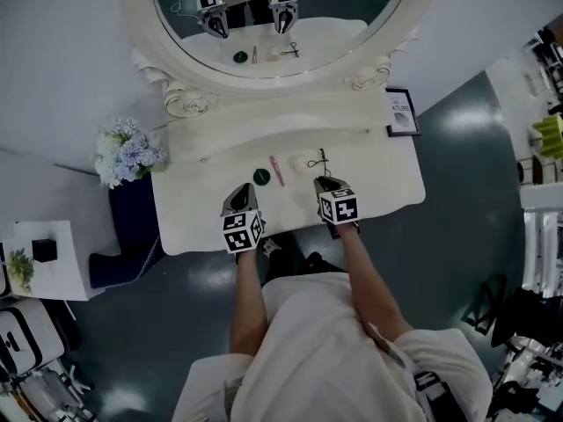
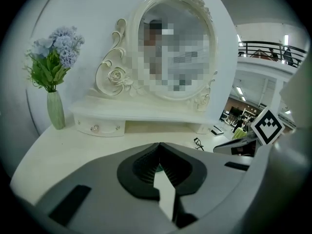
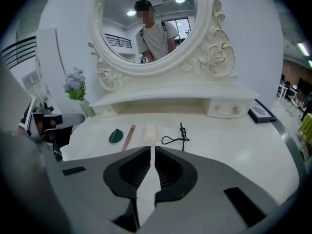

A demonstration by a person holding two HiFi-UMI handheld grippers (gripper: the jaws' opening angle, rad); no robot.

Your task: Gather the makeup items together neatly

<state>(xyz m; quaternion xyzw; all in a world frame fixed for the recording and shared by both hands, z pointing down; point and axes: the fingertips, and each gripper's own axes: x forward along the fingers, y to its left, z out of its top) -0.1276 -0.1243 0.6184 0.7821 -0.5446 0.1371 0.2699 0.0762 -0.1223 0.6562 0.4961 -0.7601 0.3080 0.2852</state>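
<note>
On the white vanity table [image 1: 387, 178] lie a green round compact [image 1: 261, 177] [image 3: 116, 136], a pink stick [image 1: 277, 170] [image 3: 128, 137], a pale tube [image 1: 299, 161] [image 3: 149, 132] and a black eyelash curler [image 1: 321, 159] [image 3: 176, 136], in a loose row. My left gripper [image 1: 242, 189] [image 2: 158, 144] hovers just in front of the compact, its jaw tips meeting, nothing held. My right gripper [image 1: 324, 181] [image 3: 152, 147] hangs in front of the curler and tube, its jaws apart by a thin slit with only bare tabletop showing through.
A large oval mirror [image 1: 273, 16] stands at the back on a raised shelf with small drawers [image 3: 234, 110]. A vase of blue flowers [image 1: 127, 152] [image 2: 55, 108] is at the far left, a framed picture [image 1: 402, 112] [image 3: 261, 113] at the far right.
</note>
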